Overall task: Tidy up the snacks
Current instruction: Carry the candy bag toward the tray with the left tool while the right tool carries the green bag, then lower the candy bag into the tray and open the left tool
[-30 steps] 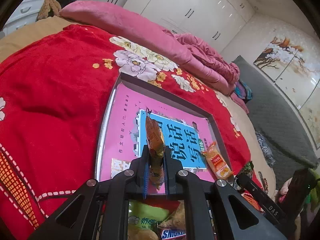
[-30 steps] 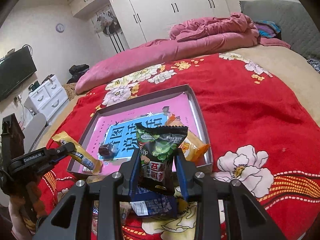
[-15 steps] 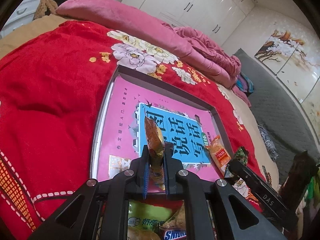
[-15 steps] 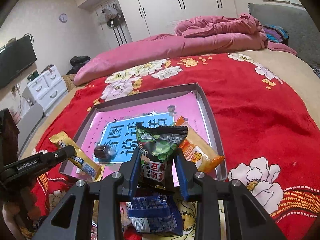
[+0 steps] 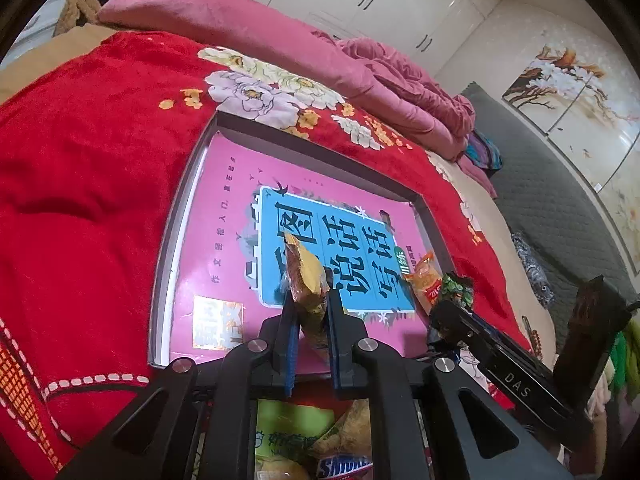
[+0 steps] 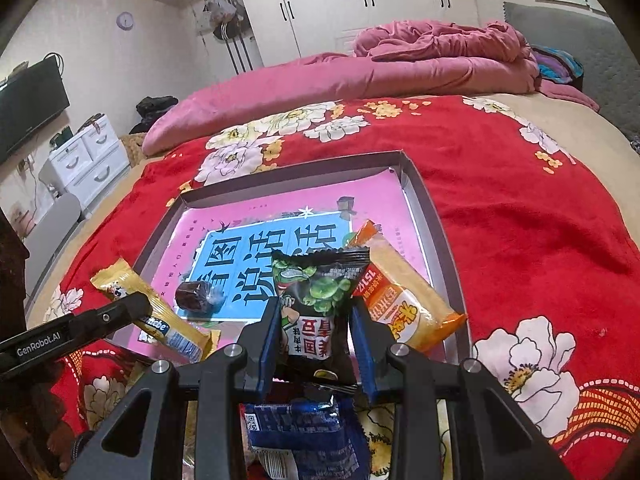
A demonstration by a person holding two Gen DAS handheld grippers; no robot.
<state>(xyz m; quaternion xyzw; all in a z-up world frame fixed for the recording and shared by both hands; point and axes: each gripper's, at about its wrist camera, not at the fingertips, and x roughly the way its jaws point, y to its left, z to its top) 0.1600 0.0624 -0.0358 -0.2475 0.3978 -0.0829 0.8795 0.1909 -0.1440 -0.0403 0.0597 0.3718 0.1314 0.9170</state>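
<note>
A shallow grey tray with a pink and blue printed floor lies on the red bedspread; it also shows in the right wrist view. My left gripper is shut on a yellow snack bar, held over the tray's near edge. My right gripper is shut on a black and green pea packet at the tray's near right corner. An orange snack pack and a dark wrapped candy lie in the tray.
Loose snacks lie on the bedspread near the tray's front edge: a green packet, a Snickers bar, a blue packet. A pink quilt lies beyond the tray. White drawers stand at far left.
Both grippers have moved forward with their snacks towards the tray. The left gripper's bar now hangs over the tray floor; the right gripper's packet is nearer the orange pack.
</note>
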